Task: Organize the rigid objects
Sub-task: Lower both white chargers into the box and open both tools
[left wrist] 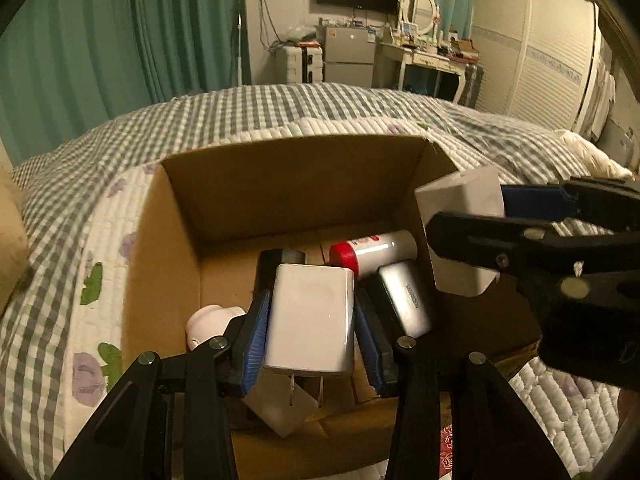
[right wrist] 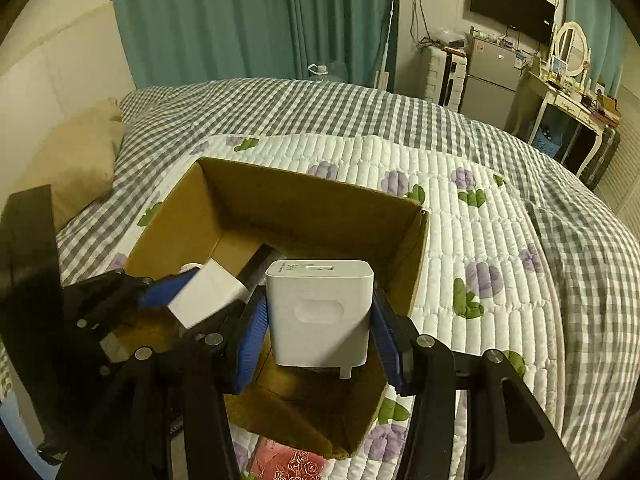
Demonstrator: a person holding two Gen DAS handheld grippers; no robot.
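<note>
**Two chargers hanging over the box**

Both claws are gripping smooth white plastic wall chargers, light, rigid and slippery, so holding the flat side faces seems best. The left claw (left wrist: 310,320) is clenching one charger (left wrist: 310,316), prongs pointing near. The right claw (right wrist: 318,322) is clamping the other charger (right wrist: 320,312). Both are hovering above the open brown cardboard box (right wrist: 280,196) on the bed (right wrist: 500,240).

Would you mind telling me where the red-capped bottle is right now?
In the left wrist view, the red-capped bottle lies on its side inside the cardboard box, right of centre, just behind the grey UGREEN charger.
</note>
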